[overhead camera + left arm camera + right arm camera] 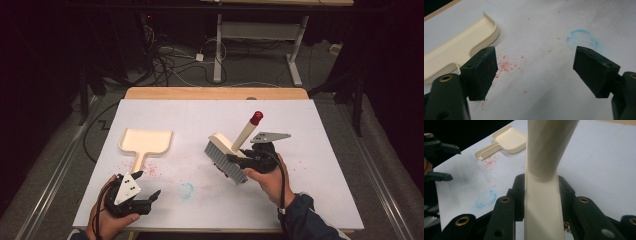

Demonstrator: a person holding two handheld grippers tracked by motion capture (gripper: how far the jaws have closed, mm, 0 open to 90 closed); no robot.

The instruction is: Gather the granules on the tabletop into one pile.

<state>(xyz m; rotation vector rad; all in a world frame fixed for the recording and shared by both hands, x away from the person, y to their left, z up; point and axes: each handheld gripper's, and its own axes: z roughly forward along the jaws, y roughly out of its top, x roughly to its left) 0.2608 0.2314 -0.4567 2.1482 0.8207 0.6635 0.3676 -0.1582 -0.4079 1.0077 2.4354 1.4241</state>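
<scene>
Meanwhile, the left gripper point(145, 192) rests wide open on the desk point(320, 130) near the cream dustpan point(146, 141) and red crumbs point(506, 65), while the right gripper point(239, 156) clamps the brush point(229, 152) handle, bristles tilted above the desk.

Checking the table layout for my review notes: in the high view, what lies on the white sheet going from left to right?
Left tongs → cream dustpan → red crumbs → blue chalk ring → brush held in the right tongs.
</scene>
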